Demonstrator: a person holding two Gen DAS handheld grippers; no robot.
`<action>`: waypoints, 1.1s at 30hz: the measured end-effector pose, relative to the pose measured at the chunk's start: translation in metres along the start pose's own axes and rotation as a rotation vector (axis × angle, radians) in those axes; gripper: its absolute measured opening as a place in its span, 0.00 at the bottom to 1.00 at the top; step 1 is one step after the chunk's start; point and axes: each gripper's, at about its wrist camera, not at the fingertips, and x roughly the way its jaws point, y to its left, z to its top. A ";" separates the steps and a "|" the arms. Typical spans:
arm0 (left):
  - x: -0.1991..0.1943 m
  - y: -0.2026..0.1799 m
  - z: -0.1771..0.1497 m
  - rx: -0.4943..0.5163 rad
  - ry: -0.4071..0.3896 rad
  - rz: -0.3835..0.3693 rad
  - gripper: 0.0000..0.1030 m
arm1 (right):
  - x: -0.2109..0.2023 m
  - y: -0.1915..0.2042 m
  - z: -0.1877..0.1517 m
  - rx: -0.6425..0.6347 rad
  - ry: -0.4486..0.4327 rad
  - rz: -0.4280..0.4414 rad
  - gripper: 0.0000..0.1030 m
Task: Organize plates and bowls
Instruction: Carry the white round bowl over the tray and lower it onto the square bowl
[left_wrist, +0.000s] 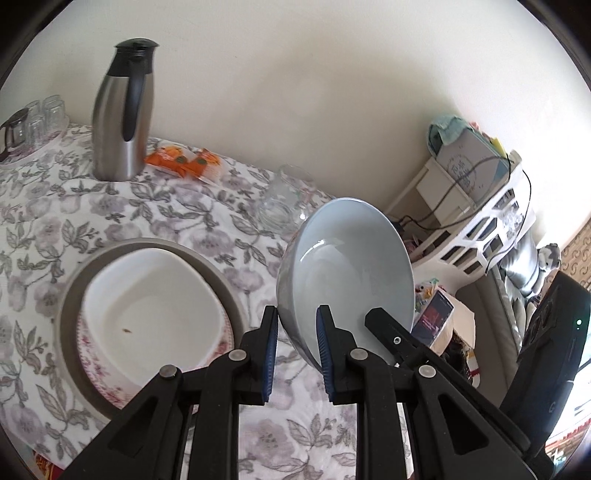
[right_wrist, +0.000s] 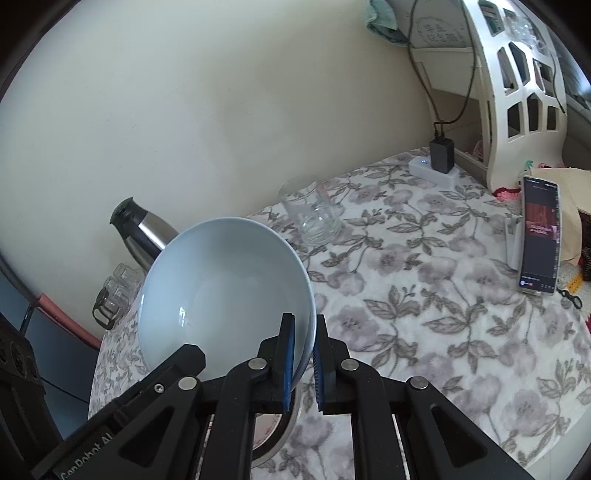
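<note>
The left gripper (left_wrist: 297, 354) clamps the rim of the pale blue bowl (left_wrist: 351, 266), one pad inside and one outside. The right gripper (right_wrist: 303, 365) pinches the opposite rim. The bowl is tilted, seemingly lifted above the flowered tablecloth (left_wrist: 177, 210), beside the stacked plates (left_wrist: 147, 295).

You're working in a home: a floral tablecloth (left_wrist: 166, 206) carries a steel thermos jug (left_wrist: 120, 114), drinking glasses (left_wrist: 44, 118), stacked plates (left_wrist: 147, 306) and a phone (right_wrist: 539, 236), beside a white shelf (right_wrist: 517, 85).
</note>
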 end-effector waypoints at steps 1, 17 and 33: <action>-0.002 0.004 0.001 -0.004 -0.002 0.001 0.21 | 0.002 0.005 -0.001 -0.005 0.005 0.005 0.10; -0.027 0.090 0.006 -0.153 -0.002 0.078 0.21 | 0.046 0.078 -0.034 -0.107 0.136 0.043 0.11; -0.018 0.140 0.003 -0.291 0.048 0.076 0.21 | 0.073 0.104 -0.054 -0.180 0.218 -0.015 0.18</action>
